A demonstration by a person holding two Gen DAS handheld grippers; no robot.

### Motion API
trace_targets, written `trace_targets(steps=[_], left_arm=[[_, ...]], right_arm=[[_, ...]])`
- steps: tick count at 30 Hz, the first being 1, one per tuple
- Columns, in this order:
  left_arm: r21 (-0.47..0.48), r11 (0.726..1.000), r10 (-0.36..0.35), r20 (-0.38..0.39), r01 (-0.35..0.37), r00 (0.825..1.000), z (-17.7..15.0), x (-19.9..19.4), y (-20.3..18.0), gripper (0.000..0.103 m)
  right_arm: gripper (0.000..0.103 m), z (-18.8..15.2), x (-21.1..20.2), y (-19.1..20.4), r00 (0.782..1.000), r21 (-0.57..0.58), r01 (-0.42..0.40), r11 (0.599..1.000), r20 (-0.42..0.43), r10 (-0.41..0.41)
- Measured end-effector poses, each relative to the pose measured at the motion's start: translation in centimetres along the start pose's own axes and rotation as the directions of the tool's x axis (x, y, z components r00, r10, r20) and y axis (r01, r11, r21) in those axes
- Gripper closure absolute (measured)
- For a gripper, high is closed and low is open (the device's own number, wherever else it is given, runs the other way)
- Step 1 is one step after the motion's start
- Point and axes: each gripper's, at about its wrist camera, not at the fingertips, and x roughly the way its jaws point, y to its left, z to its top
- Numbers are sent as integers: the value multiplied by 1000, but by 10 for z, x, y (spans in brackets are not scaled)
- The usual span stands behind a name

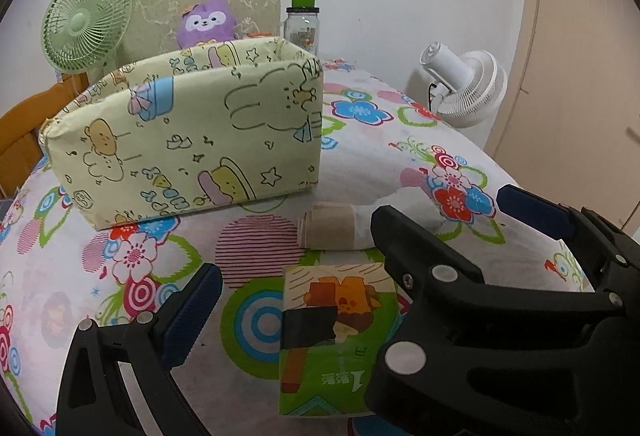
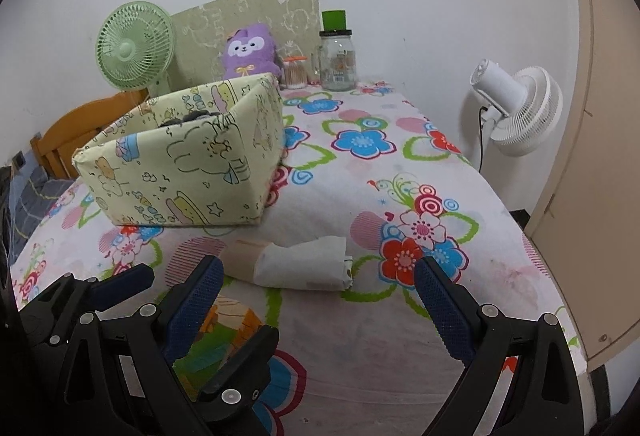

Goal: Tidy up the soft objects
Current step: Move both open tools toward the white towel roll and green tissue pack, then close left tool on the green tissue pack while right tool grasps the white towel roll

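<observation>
Box (image 1: 180, 139): pale yellow, printed with cartoon animals, open on top, on the flowered bench (image 2: 360, 195). The right wrist view shows something dark inside it, too small to name.
Roll (image 2: 304, 264): soft bundle, beige at one end and white at the other, lying on its side in front of the box and near it, not touching.
Pack (image 1: 340, 316): green and orange tissue pack, flat on the bench, in front of the box and nearer the cameras than the roll.
Left tongs (image 1: 296, 316): spread – the pack lies between the fingers, with a clear gap between it and the left pad (image 1: 192, 312); the other pad's side is hidden.
Right tongs (image 2: 318, 288): spread wide, holding nothing, in front of the box, with the roll just past the tips.
Plush (image 1: 206, 23): purple, upright directly behind the box, in front of a printed board against the wall.
Jar (image 2: 338, 61): clear glass with a green cap, behind the box to its right.
Green fan (image 2: 134, 49): behind the box to its left.
White fan (image 2: 516, 111): off the bench, well to the right of the box.
</observation>
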Motion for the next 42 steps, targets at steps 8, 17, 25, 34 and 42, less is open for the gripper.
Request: trace_targets(steps=[8, 17, 25, 34, 42], left_arm=[[-10, 1000, -8, -50, 7, 999, -3, 12, 1, 26], [-11, 1000, 17, -41, -18, 999, -2, 11, 9, 47], [-16, 998, 58, -28, -58, 998, 0, 9, 21, 48], [-59, 992, 111, -42, -113, 993, 3, 14, 47, 48], [-62, 992, 109, -61, -112, 992, 10, 24, 46, 47]], right_arm=[[5, -2, 5, 1, 1000, -12, 1, 1000, -15, -1], [5, 0, 11, 9, 1000, -8, -17, 1000, -22, 17], [5, 6, 17, 20, 1000, -33, -12, 999, -19, 11], [5, 11, 33, 25, 998, 1, -20, 1000, -53, 20], [5, 17, 52, 27, 991, 9, 6, 1000, -136, -5]])
